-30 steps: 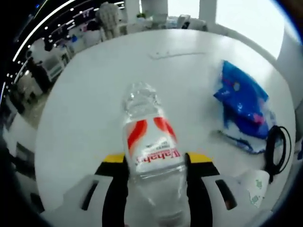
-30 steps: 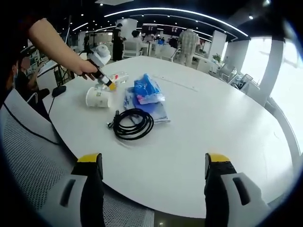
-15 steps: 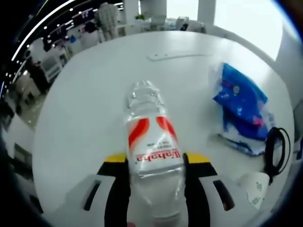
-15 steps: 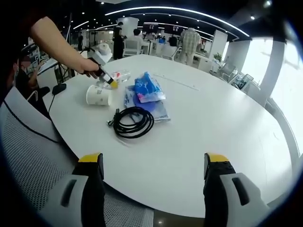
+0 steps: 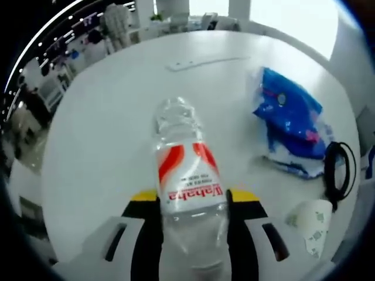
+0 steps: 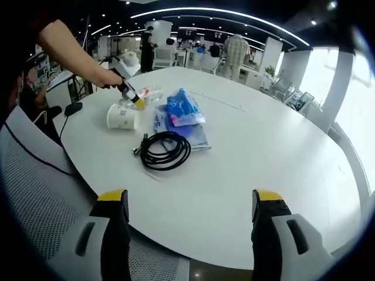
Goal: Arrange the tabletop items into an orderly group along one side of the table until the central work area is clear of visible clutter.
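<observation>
While clamped: the left gripper (image 5: 193, 202) is gripping a clear plastic water bottle with a red-and-white label (image 5: 188, 187) between its 2 yellow-tipped jaws, the jaws pressing on the label band.
Bottle axis: the long axis is running straight ahead of the left gripper, along its jaws, with the far end pointing out over the white round table (image 5: 111, 129); I cannot tell whether the bottle is resting on the surface or riding just above it.
Group direction: a crumpled blue plastic packet (image 5: 287, 120) is lying ahead and to the right of the left gripper, a coiled black cable (image 5: 337, 175) further right, and a white paper cup on its side (image 5: 309, 221) just beside the right jaw.
Coming move, as I judge it: the bottle is needing a carry rightward toward that cluster, the open table lying ahead and left.
Right gripper (image 6: 190, 225): its jaws are standing wide apart and holding nothing, hovering at the near table edge (image 6: 234, 246).
Nearer arm: the left gripper (image 6: 130, 93), seen from the right gripper view, is sitting beside the cup (image 6: 122, 117); the cluster is lying well apart from the right gripper, ahead and to its left.
</observation>
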Motion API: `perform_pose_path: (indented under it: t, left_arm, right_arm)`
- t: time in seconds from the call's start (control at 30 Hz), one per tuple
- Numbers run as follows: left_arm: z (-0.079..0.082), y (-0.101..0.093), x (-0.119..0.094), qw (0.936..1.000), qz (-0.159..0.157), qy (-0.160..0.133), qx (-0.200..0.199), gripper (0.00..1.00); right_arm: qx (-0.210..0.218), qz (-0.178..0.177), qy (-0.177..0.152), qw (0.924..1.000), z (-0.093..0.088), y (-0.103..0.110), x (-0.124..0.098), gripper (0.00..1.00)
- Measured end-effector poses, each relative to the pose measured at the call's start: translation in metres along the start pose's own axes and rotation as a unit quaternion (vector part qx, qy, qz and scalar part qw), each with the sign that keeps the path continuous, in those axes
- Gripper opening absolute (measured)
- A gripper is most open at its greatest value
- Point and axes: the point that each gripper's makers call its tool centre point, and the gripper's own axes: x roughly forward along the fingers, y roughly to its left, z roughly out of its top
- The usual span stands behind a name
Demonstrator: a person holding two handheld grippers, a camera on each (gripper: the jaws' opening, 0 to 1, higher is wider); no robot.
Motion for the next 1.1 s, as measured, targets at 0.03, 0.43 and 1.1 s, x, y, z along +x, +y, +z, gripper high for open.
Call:
perform_pose_path:
  t: [0.03, 0.43, 1.1]
  left_arm:
    - [0.000, -0.001, 0.000, 1.0000, -0.002, 0.001, 0.002, 0.38]
    - [0.004, -0.002, -0.015, 0.9995, -0.005, -0.008, 0.029, 0.38]
    - [0.014, -0.018, -0.061, 0.9987, -0.021, -0.037, 0.028, 0.38]
  right_arm:
    - [-0.001, -0.001, -0.001, 1.0000, 0.001, 0.000, 0.000, 0.87]
    - [-0.002, -0.004, -0.009, 1.0000, 0.004, -0.002, 0.000, 0.87]
    - [-0.006, 0.003, -0.030, 0.9995, 0.012, 0.001, -0.003, 0.87]
